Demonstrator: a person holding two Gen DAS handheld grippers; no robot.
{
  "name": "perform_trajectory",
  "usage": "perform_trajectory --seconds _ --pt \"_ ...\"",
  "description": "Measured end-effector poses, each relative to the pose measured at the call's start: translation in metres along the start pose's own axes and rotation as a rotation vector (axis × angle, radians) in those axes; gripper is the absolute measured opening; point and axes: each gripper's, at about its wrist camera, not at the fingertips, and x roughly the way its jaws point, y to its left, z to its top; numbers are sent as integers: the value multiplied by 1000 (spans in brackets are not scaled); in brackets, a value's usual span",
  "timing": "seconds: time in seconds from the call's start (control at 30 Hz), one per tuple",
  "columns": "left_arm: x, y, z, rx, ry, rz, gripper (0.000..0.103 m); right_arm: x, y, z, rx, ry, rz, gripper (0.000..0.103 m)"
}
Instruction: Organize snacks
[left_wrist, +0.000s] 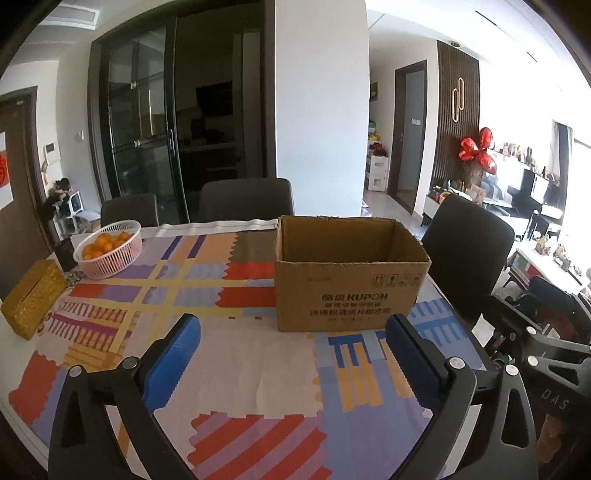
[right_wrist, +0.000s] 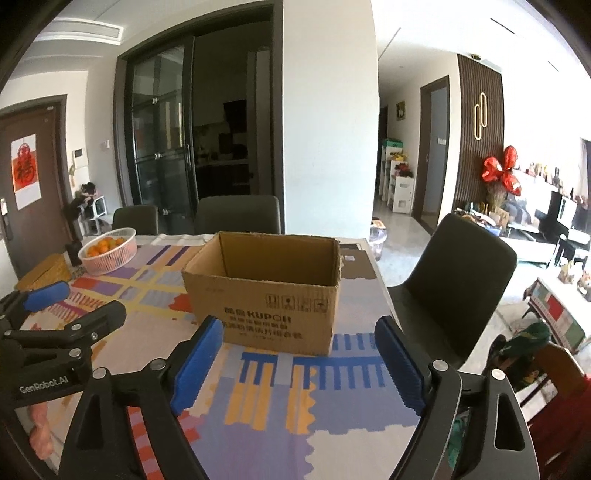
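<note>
- The cardboard box (left_wrist: 351, 273) stands upright with its top open toward the far right corner of the surface (left_wrist: 255, 354), which wears a patterned cloth. No snack packet shows in either view, and the floor of the box is hidden behind its near wall, so I cannot tell whether snacks already lie inside.
- The left hand-held gripper (left_wrist: 291, 332) hangs over the near part of the surface with its blue pads wide apart and nothing between them. The right hand-held gripper (right_wrist: 295, 336) is likewise spread and empty, pointing at the box's printed front.
- This fits either snacks yet to be fetched from out of view or snacks already stowed. In my judgement, doing either well means looking over the box rim before committing, and lowering packets through the open top without knocking the light walls.
- The left view shows the whole gold tissue box (left_wrist: 33, 295) at the left edge and the pink basket of oranges (left_wrist: 109, 247) near the far left corner.
- The right view alone shows the surface's right edge past the box, the left tool from the side, and something pinkish, indistinct, near the left edge.
</note>
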Motion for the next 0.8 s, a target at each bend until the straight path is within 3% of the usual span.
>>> perform_trajectory --seconds 0.8 --pt "-47 -7 -13 23 -49 8 103 -46 -4 -22 20 -24 -11 89"
